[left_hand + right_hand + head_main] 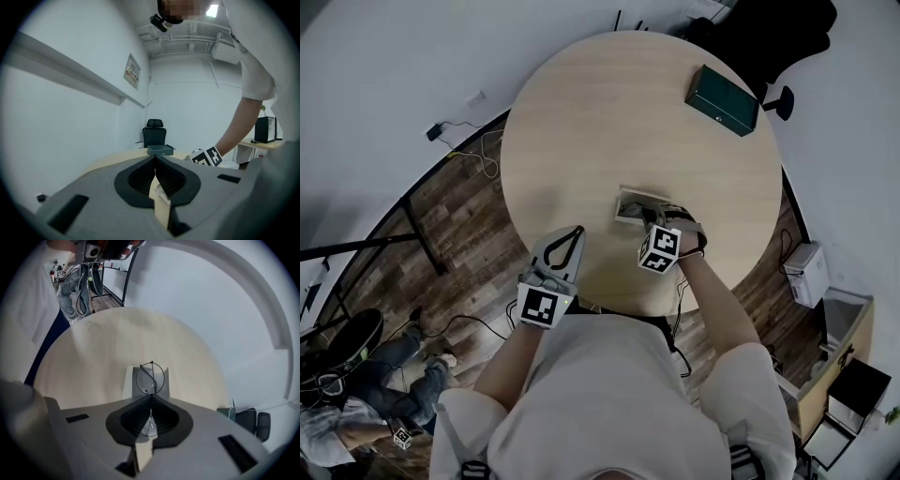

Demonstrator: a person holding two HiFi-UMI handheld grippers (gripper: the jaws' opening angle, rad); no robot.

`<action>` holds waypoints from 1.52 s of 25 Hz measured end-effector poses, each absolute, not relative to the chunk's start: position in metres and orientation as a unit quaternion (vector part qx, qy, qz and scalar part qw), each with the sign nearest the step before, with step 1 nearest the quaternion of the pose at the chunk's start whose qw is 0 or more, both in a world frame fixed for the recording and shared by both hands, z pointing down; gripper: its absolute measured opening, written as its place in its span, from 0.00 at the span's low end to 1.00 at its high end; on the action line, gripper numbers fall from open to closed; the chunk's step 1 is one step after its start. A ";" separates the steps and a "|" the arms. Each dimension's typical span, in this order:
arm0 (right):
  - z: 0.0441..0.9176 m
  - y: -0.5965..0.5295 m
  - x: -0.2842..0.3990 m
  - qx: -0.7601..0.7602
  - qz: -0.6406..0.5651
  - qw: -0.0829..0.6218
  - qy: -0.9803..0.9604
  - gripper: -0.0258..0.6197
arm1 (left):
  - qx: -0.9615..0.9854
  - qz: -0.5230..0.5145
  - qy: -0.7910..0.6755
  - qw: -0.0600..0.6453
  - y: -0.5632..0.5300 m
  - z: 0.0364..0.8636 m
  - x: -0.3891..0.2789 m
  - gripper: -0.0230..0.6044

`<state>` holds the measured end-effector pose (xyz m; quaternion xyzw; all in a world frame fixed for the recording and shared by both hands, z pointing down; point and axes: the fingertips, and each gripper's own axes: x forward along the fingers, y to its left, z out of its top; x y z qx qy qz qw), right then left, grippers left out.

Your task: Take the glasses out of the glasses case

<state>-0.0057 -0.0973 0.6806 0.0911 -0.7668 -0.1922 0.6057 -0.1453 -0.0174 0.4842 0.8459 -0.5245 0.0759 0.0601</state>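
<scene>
Two hand-held grippers meet at a round wooden worktop (609,112). The right gripper (151,397), pointing steeply down, has its jaws clamped on round wire-rimmed glasses (150,378), held over the open glasses case (127,383) near the person's edge. The left gripper (154,161) hovers level alongside, its jaws together on nothing. A green box (722,98) sits at the far edge.

Round wooden table (581,112) with open glasses case (629,208), dark green box (722,99)
</scene>
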 end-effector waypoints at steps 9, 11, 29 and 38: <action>0.651 -0.087 -0.001 0.127 -0.203 0.584 -0.776 0.07 | 0.853 0.071 -0.514 0.046 -0.013 0.475 -0.136 0.05; 0.644 -0.083 0.002 0.136 -0.196 0.579 -0.780 0.07 | 0.854 0.066 -0.513 0.049 -0.010 0.475 -0.133 0.05; 0.636 -0.067 0.123 0.197 -0.160 0.616 -0.745 0.07 | 0.877 0.050 -0.475 0.047 -0.011 0.467 -0.075 0.05; 0.668 -0.076 0.180 0.202 -0.125 0.644 -0.727 0.07 | 0.876 0.058 -0.476 0.058 -0.017 0.472 -0.042 0.05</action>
